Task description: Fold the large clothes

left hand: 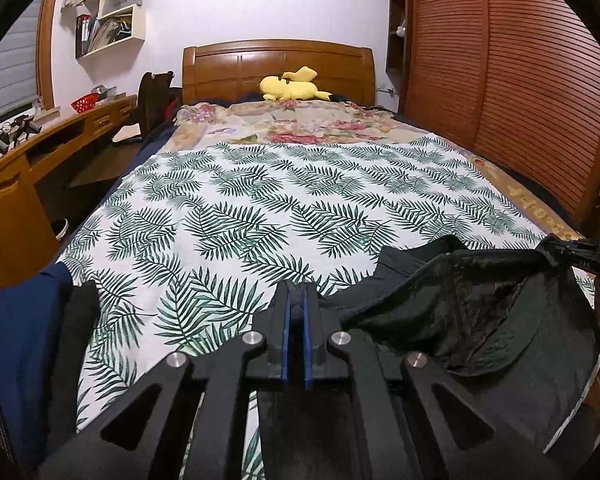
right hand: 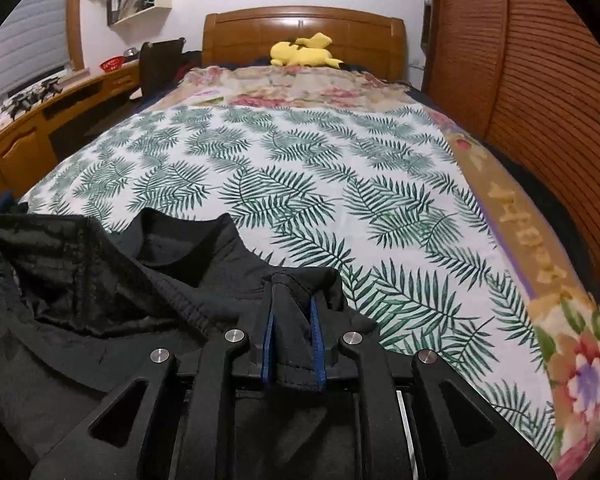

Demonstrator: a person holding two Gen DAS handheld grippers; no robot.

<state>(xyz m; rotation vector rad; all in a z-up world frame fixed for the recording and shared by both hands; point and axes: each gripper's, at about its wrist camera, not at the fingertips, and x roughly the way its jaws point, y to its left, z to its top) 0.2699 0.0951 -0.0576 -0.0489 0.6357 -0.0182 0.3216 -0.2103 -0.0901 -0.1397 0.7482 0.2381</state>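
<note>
A: Ok, near end first. L gripper (left hand: 296,300)?

B: Jaws pinched nearly together, blue pads (left hand: 286,332) w/ a thin dark strip between. Looks like fabric edge clamped, though the fold's small, hard to be sure.

A: R gripper (right hand: 294,312)?

B: Jaws a bit apart, a bunched fold of the black garment (right hand: 100,280) fills the gap between its pads (right hand: 318,344). Pads press the cloth both sides, so it's gripped. In the L view the R gripper shows at far right edge, pinching a corner of the same garment.

A: Where's the garment lying?

B: Foot of the bed, on the leaf-print sheet (left hand: 240,208). It's strung between both grippers, sagging in the middle, lining side showing. Collar-like bit sits on the sheet just ahead of the R gripper.

A: Further back?

B: Floral blanket (left hand: 284,124) beyond the sheet, also running down the right edge. Yellow plush (left hand: 292,86) at the headboard (left hand: 276,60). Desk (left hand: 40,148) along the left, red basket (left hand: 85,102) on it, wall shelves (left hand: 112,20) above. Slatted wardrobe (left hand: 500,80) on the right.
</note>
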